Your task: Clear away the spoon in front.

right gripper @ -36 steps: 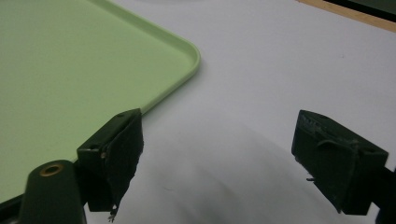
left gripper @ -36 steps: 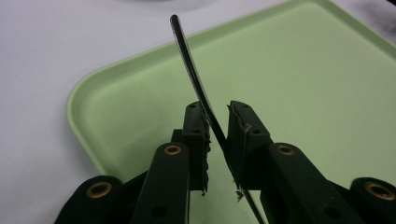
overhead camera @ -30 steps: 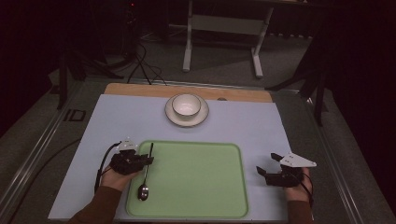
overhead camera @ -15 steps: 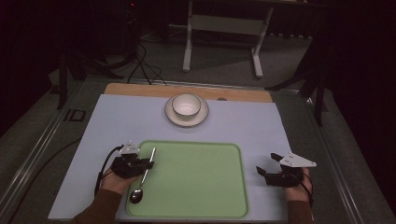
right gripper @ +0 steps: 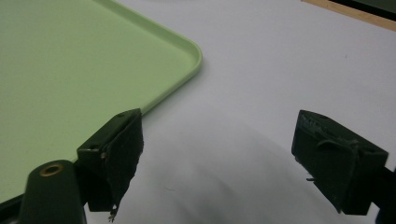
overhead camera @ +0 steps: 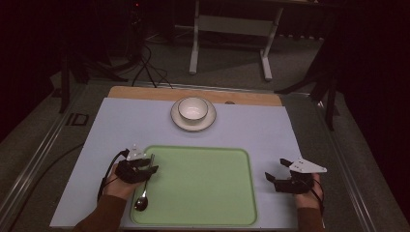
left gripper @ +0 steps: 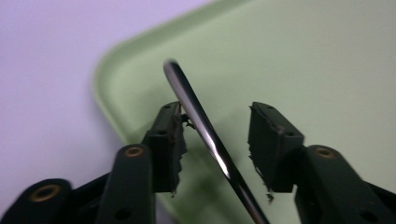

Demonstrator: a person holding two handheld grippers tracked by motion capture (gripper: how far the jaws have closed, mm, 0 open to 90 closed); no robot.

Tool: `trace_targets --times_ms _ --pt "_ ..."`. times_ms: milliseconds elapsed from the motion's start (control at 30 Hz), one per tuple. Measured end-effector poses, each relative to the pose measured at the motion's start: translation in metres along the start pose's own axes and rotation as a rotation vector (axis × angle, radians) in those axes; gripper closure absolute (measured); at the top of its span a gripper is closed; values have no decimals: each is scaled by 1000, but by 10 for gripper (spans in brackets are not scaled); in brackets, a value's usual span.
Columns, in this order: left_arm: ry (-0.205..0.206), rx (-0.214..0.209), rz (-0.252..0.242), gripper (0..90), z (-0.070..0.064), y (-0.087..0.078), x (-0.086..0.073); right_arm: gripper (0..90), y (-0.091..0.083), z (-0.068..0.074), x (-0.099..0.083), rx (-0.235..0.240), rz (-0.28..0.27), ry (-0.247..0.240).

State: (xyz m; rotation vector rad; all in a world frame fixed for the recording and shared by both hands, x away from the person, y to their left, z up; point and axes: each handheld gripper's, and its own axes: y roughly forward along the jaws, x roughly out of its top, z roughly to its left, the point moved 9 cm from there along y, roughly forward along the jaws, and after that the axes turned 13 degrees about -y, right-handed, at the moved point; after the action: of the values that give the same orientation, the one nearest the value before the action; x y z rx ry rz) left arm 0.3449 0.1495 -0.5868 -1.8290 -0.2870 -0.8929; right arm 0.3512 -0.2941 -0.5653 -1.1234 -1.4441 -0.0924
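Sitting at the green tray's (overhead camera: 203, 186) left edge, the spoon (overhead camera: 143, 195) lies between the left tongs' (left gripper: 215, 140) parted jaws, touching one pad; right tongs (right gripper: 233, 154) gape wide over the bench (overhead camera: 251, 130), holding nothing.

Spoon (left gripper: 205, 128) handle between parted fingers (left gripper: 166, 140), above green tray (left gripper: 317, 70).

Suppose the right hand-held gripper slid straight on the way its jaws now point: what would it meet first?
Probably nothing soon: the right hand-held gripper is open over bare table, and the green tray's corner lies just left of that line. Depth is unclear.
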Motion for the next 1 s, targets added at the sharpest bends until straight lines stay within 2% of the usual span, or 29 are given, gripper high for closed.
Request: trace_targets --times_ms 67,167,233,400,533,800,933,967,1000 --pt "13 32 -10 510 5 3 4 164 0 0 0 1 0 -1" --pt "9 51 -14 485 12 6 6 164 0 1 1 0 -1 -1" --pt "21 80 -32 470 18 6 11 164 1 1 0 1 1 0" --pt "-19 87 -69 462 29 3 18 164 1 1 0 2 3 -6" --pt "-30 87 -103 462 32 -3 22 164 1 1 0 0 3 -1" --pt "-53 116 -158 458 40 -17 26 164 0 1 1 1 -1 -4" --pt "-62 123 -166 457 43 -19 26 164 0 0 1 -1 -3 -4" --pt "-87 137 -185 457 51 -25 26 164 0 0 1 -2 -4 -4" --pt "-98 138 -191 457 53 -27 27 164 0 0 1 -2 -3 -4"
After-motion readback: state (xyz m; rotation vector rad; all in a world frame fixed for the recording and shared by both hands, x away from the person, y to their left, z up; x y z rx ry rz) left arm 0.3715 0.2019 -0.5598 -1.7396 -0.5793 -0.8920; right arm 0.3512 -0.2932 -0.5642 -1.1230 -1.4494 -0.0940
